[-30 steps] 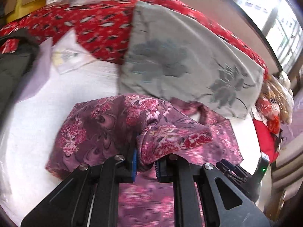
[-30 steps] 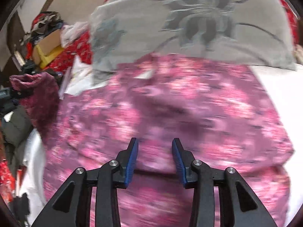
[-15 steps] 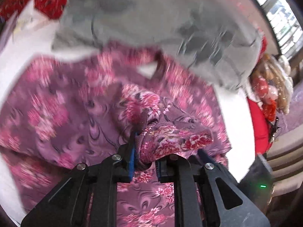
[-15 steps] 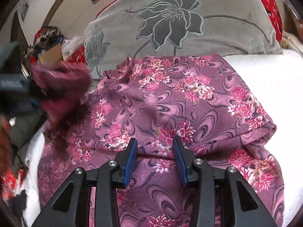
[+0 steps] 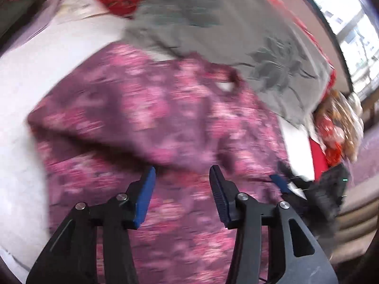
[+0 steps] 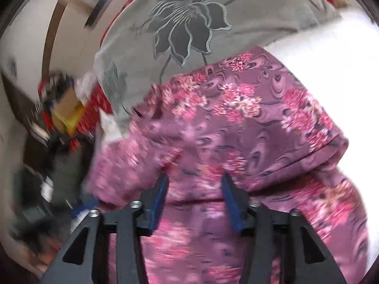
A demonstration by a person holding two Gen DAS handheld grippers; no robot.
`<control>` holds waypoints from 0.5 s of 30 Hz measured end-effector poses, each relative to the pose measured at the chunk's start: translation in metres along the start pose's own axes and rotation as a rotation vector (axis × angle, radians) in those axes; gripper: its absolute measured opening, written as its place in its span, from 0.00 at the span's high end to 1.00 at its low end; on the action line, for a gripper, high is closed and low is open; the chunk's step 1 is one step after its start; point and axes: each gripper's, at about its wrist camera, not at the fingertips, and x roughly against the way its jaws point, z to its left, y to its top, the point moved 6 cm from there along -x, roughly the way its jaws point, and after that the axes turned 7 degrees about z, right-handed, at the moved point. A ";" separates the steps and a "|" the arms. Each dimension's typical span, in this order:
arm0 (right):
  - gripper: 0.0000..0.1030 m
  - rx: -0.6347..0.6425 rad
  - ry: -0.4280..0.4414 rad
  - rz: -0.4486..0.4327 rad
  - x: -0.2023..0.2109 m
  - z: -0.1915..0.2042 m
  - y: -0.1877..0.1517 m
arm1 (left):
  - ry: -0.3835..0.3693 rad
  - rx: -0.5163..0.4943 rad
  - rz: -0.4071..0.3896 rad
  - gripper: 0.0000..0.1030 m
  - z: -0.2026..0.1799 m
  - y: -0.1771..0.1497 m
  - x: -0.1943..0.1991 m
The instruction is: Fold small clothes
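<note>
Lying on: the white bed point(image 5: 21, 75), where the purple floral garment point(image 5: 132, 108) spreads flat below a grey flowered pillow point(image 6: 189, 21), giving room to fold.
Left tool point(image 5: 182, 184): wide apart, holding nothing.
Right tool point(image 6: 194, 196): spread, empty, above a folded-over flap.

We can't read any text, label, brand or no. in either view; both are motion-blurred. The garment point(image 5: 151, 108) and grey pillow point(image 6: 189, 23) carry only flower patterns, no lettering.
</note>
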 end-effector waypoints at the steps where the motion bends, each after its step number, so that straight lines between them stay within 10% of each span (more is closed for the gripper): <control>1: 0.37 -0.031 0.049 0.006 -0.002 0.005 0.000 | 0.000 0.048 0.015 0.56 0.017 -0.002 -0.004; 3: 0.24 -0.099 0.085 0.050 -0.017 0.012 -0.003 | -0.012 0.128 0.044 0.56 0.040 -0.004 -0.013; 9: 0.26 -0.086 0.066 0.078 -0.057 0.042 0.006 | -0.074 0.193 0.040 0.56 0.054 -0.010 -0.019; 12: 0.85 0.025 0.021 0.131 -0.065 0.066 0.013 | -0.087 0.195 0.047 0.56 0.054 -0.011 -0.020; 15: 0.94 0.177 -0.007 0.055 -0.040 0.089 0.027 | -0.115 0.213 0.043 0.56 0.059 -0.012 -0.015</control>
